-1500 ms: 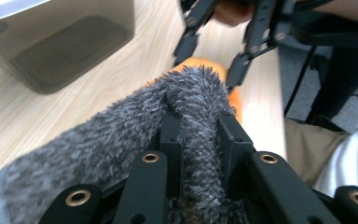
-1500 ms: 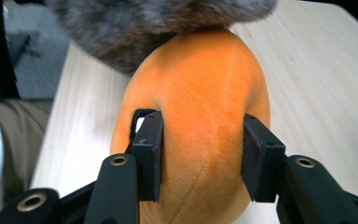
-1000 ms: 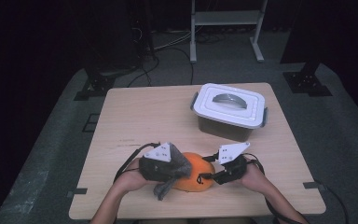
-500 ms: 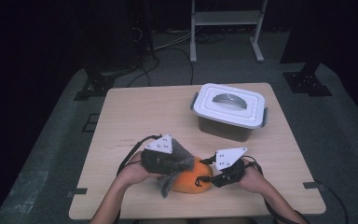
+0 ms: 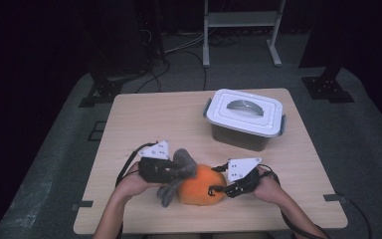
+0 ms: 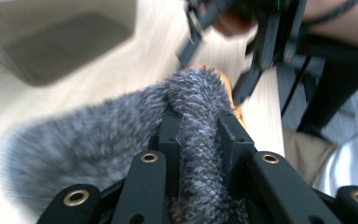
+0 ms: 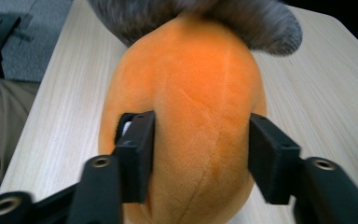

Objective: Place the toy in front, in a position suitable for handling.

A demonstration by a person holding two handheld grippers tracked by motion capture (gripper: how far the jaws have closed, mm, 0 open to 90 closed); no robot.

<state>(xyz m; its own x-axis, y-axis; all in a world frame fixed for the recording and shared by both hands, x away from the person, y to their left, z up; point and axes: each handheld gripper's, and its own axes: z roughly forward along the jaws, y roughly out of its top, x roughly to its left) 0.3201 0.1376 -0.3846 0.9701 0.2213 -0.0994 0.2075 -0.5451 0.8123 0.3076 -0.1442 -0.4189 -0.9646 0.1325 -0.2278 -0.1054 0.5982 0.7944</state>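
- Nearest the person, at the table's front edge, sits the orange plush toy (image 5: 202,185), with its grey furry part (image 5: 178,169) flopping over the top and down its left side.
- The left gripper (image 5: 166,172) is pinching a strand of that grey fur: in the left gripper view its jaws are pressed close on the tuft (image 6: 196,140), and that grip looks no different from a second ago.
- The right gripper (image 5: 220,188) has its jaws either side of the orange body (image 7: 193,121). They have just been opening; the left pad looks to be touching the plush, while the right one seems to sit just off it, so I'd say the squeeze has eased.
- Compared with a second ago both hands have hardly shifted, and the toy rests in about the same spot.
- To my eye this means the right side is letting go or resetting for a better bite, while the left carries the hold.
- Farther back, right of centre, stands the lidded grey container (image 5: 244,118), well apart from the toy and closed.
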